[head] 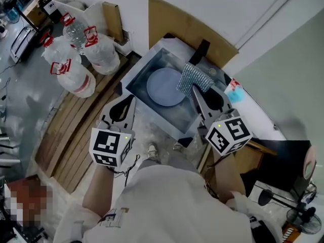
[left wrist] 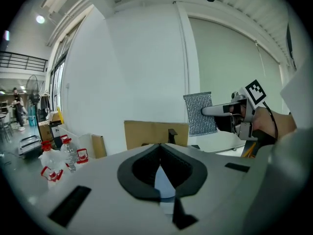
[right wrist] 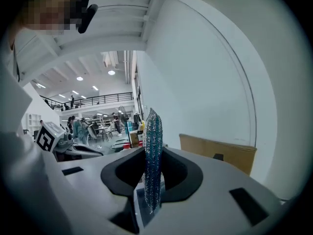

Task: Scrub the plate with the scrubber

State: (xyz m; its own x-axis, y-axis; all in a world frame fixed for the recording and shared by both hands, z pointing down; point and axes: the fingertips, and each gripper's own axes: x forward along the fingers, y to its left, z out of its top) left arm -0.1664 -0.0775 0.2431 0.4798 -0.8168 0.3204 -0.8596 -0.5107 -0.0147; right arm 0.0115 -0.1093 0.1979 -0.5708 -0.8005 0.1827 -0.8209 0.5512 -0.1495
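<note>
Near frame centre, my right fingers (head: 201,105) grasp the scrubber (head: 195,80); left fingers (head: 129,105) clenched empty, so the unheld plate (head: 164,86) could skid.

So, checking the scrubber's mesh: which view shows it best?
The left gripper view: the scrubber faces it flat, mesh plainly visible. The head view shows it tilted from above; the right gripper view only its edge, clamped between jaws.
</note>
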